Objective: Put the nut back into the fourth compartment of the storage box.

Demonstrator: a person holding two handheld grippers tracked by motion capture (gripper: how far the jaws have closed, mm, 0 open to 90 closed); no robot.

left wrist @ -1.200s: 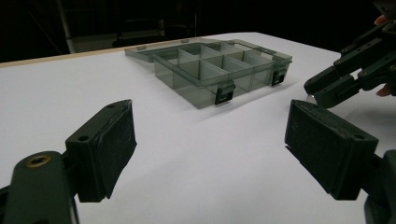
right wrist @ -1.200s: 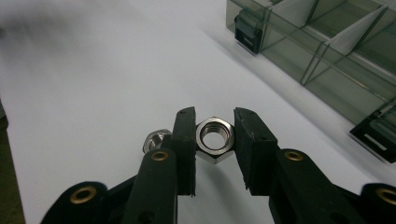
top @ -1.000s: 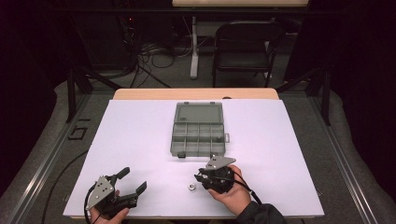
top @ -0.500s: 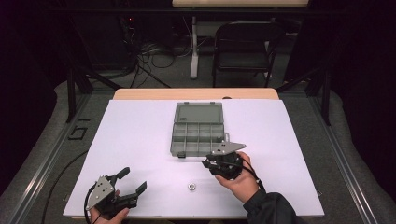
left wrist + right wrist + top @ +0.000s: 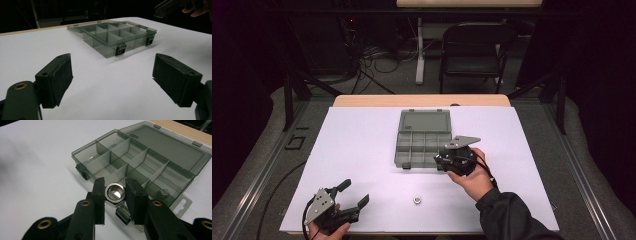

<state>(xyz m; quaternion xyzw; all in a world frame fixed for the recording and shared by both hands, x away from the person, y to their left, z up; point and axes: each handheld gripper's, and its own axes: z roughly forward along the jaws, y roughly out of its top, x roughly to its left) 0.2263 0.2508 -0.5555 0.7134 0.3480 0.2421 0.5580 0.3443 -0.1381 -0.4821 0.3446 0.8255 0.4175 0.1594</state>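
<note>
Jaws of the right gripper [image 5: 114, 192] clamp a steel nut [image 5: 114, 192] just above the near edge of the open compartment box [image 5: 422, 145]. Left gripper [image 5: 352, 197] rests wide apart, holding nothing, at the worktop [image 5: 362, 150] corner. Another nut [image 5: 416, 200] lies loose between them.

hidden: jaws of right gripper [image 5: 446, 161] lying under its body and grey plate, high view | cut off: left hand [image 5: 328, 231] running past bottom edge | too small: loose nut [image 5: 416, 200] on the white sheet [image 5: 362, 150] showing no thread
</note>
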